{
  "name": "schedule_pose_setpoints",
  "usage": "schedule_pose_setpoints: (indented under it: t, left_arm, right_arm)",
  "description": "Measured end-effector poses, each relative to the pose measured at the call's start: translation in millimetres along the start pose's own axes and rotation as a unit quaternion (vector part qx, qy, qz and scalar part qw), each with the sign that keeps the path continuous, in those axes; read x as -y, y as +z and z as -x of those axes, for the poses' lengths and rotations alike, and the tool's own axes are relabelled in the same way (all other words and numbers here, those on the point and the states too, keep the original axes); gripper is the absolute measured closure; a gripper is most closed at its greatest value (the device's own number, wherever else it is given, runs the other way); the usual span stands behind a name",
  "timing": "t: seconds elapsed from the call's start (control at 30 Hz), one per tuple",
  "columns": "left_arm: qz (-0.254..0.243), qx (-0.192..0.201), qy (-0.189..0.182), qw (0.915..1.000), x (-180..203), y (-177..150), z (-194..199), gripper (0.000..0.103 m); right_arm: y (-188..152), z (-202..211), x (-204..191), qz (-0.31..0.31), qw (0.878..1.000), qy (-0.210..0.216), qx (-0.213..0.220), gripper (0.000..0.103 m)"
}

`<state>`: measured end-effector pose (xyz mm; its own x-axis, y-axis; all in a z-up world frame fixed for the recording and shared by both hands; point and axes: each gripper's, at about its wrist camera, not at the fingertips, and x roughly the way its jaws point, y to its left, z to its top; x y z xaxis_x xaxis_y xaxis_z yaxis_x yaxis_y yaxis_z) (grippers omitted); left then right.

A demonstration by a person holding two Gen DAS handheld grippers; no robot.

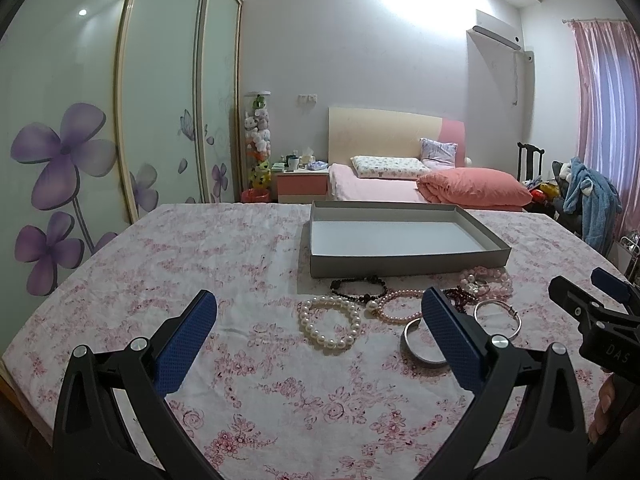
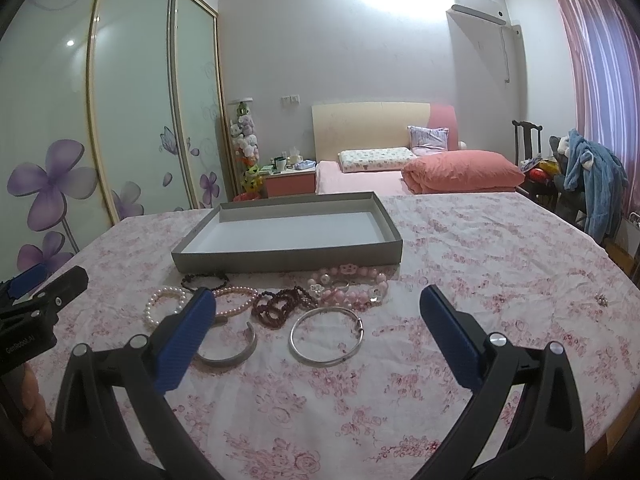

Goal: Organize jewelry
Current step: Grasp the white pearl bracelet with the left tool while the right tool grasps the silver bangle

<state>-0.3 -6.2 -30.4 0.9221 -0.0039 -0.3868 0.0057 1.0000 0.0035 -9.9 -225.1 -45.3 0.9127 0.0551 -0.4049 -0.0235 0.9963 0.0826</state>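
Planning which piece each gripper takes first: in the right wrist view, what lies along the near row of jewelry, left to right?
White pearl bracelet → open silver cuff → closed silver bangle. The dark red beads lie behind this row, so I leave them out.

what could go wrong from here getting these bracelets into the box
1. The dark red bead bracelet lies against the pink bead strand and the thin pink pearl strand; lifting one may drag its neighbours.
2. The open silver cuff and thin silver bangle lie flat on the floral cloth, so the fingers could pinch fabric or slip off.
3. The grey box has raised walls; a dangling strand may catch its near wall.
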Motion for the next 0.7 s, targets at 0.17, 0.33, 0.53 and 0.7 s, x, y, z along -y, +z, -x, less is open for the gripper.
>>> schedule_pose_setpoints:
  t: [0.17, 0.33, 0.53, 0.7]
  left_arm:
    - [0.005, -0.025, 0.009, 0.9996, -3, -1, -6, 0.002]
    - [0.006, -0.068, 0.004, 0.9977, -11, 4, -21, 0.002]
    - [-0.017, -0.116, 0.013, 0.993, -17, 7, -41, 0.002]
    - [-0.023, -0.158, 0.006, 0.9872, -24, 9, -63, 0.002]
  right_arm:
    - [-3, -21, 0, 0.008, 0.998, 0.0, -0.057, 0.004]
    - [-11, -53, 0, 0.019, 0.988, -0.006, -0.153, 0.01]
    - [-23, -89, 1, 0.024, 0.97, -0.027, -0.238, 0.014]
    - [-23, -105, -3, 0.032, 0.963, -0.027, -0.266, 0.014]
